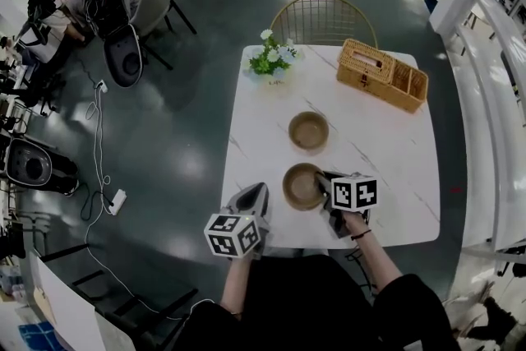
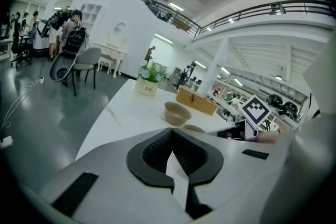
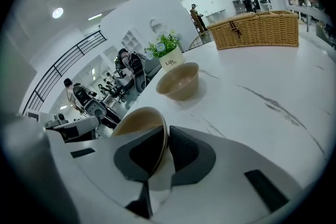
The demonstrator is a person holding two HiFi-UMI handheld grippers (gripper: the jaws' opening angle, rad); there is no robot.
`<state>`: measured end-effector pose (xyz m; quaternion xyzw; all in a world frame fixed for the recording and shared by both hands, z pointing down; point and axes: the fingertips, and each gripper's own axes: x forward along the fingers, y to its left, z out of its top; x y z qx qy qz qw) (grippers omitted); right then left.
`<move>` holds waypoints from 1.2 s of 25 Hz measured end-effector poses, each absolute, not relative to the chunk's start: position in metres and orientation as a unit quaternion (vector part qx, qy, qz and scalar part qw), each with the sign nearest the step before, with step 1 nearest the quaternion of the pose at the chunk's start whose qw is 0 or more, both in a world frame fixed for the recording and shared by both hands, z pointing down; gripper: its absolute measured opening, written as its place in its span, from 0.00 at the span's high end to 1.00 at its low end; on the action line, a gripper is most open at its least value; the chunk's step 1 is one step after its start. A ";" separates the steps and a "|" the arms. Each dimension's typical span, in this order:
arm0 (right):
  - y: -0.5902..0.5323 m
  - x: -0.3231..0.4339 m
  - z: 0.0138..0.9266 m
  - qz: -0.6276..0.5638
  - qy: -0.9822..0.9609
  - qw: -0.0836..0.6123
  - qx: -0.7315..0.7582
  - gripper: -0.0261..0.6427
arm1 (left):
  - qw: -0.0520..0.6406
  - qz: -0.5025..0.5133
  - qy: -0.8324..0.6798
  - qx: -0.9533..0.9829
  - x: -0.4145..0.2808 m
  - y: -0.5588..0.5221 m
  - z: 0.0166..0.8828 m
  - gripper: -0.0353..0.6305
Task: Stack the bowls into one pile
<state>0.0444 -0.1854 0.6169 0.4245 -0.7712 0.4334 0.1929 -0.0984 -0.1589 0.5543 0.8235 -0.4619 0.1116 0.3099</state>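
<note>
I'm working over the white table (image 1: pixel 394 177). Its top is looking slick, so anything I'm nudging could be sliding. The wicker basket (image 1: pixel 382 75) and the flower pot (image 1: pixel 271 62) are sitting along the back, well apart from both bowls, so I'm only risking a hit there if I'm overshooting badly.

The far bowl (image 1: pixel 309 131) is standing upright and free mid-table with nothing bracing it. If I'm coming in low with the other bowl I could be shoving it toward the basket instead of nesting into it, and if I'm dropping in off-centre, the rims could be catching and the pile could be sitting crooked.

The near bowl (image 1: pixel 302 186) is sitting close to the front edge, just in front of me. I cannot tell whether it's already clearing the top.

My right gripper (image 3: pixel 166 147) is clamping on that bowl's rim, one pad inside and one outside. That's a thin one-sided pinch, so the bowl could be swinging down or slipping out while I'm lifting, and that close to the edge it could be going off the table.

My left gripper (image 2: pixel 171 134) is hanging at the front left corner with its jaws together on nothing, near the held bowl but not touching, so it's giving no support if the pinch is failing
</note>
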 end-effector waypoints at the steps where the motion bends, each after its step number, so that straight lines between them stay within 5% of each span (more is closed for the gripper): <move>1: -0.187 0.045 0.615 0.433 -0.772 0.190 0.425 0.90 | 0.310 0.111 -0.462 0.824 -0.098 -0.161 0.554 0.92; 30: -0.282 0.065 0.562 0.390 -0.784 0.145 0.460 0.90 | 0.313 0.089 -0.469 0.821 -0.085 -0.221 0.543 0.93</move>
